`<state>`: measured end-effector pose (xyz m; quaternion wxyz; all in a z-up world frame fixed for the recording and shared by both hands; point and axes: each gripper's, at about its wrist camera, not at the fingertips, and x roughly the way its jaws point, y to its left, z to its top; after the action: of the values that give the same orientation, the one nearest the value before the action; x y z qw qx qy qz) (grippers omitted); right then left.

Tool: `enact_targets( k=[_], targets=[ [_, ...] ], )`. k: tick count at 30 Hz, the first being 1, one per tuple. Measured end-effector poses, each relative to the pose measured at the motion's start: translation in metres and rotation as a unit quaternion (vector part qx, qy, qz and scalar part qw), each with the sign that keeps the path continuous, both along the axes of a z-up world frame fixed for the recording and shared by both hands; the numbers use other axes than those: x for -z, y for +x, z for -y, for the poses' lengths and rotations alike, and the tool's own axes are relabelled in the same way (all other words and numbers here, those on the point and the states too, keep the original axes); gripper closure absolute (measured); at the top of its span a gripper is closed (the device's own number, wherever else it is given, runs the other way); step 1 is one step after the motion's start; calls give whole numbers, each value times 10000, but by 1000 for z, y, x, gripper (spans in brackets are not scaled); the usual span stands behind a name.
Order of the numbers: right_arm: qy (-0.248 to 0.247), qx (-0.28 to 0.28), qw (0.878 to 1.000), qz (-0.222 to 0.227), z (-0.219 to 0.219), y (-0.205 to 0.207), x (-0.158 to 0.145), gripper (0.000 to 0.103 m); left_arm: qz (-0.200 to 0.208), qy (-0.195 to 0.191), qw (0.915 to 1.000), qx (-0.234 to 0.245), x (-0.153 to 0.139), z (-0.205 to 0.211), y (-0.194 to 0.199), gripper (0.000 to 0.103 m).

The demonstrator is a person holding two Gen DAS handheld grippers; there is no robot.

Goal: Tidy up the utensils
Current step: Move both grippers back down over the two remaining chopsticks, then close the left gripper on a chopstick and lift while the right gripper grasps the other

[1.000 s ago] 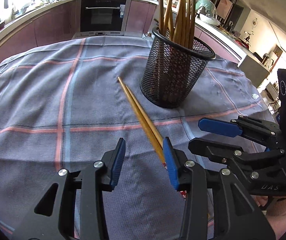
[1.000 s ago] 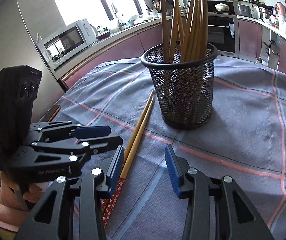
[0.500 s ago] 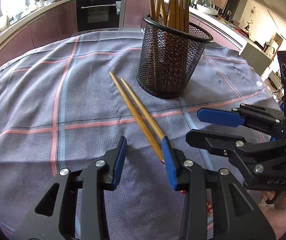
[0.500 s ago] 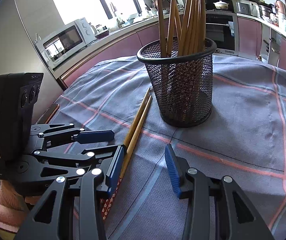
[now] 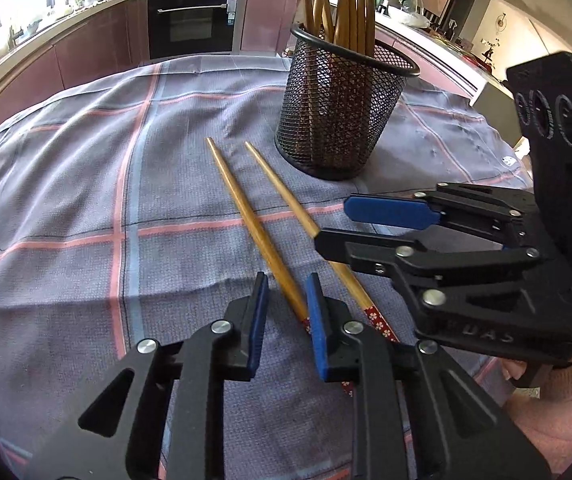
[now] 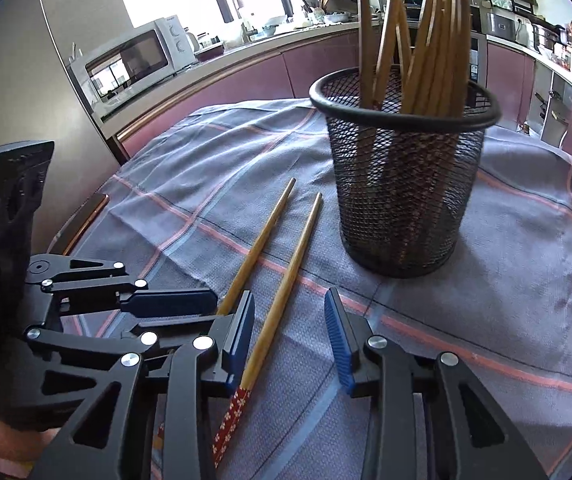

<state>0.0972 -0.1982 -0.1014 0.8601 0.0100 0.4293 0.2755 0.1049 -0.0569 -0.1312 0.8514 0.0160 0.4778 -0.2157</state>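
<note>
Wooden chopsticks [image 5: 261,236] lie between both open tongs.

Left tongs [image 5: 286,312] and right tongs [image 6: 290,332] both parted, low, side by side.

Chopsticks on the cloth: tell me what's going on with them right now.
A person holds two grippers low over the checked blue-grey tablecloth. The left gripper has its open jaws around the red-patterned end of one loose wooden chopstick; the right gripper straddles the other wooden chopstick. Neither is clamped. The black mesh cup beyond already holds a bundle of chopsticks.
</note>
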Motion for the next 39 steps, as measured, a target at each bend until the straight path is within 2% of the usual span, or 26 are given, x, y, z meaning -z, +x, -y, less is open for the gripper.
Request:
enact_targets(
  k=[2, 6, 10, 14, 21, 32, 39],
  targets=[
    [-92, -33, 10000, -16, -6, 3, 2, 75, -4, -21, 10000, 3, 0, -1, -2, 84],
    [-311, -43, 9995, 48, -15, 5, 4, 79, -26, -81, 10000, 3, 0, -2, -6, 84],
    [-410, -53, 9991, 52, -14, 3, 4, 93, -44, -133, 9999, -12, -1, -3, -11, 84],
    [-357, -17, 9994, 7, -7, 1, 4, 94, -31, -140, 9999, -19, -1, -4, -12, 84],
    [-296, 69, 9995, -29, 2, 1, 3, 95, 12, -115, 9998, -135, -4, -6, -4, 74],
    [-369, 152, 9992, -30, -2, 10, 3, 91, 56, 143, 9995, -278, -4, -1, 29, 73],
    [-462, 169, 9988, 23, -7, 14, 3, 90, 124, 280, 9990, -329, -2, 4, 35, 79]
  ],
)
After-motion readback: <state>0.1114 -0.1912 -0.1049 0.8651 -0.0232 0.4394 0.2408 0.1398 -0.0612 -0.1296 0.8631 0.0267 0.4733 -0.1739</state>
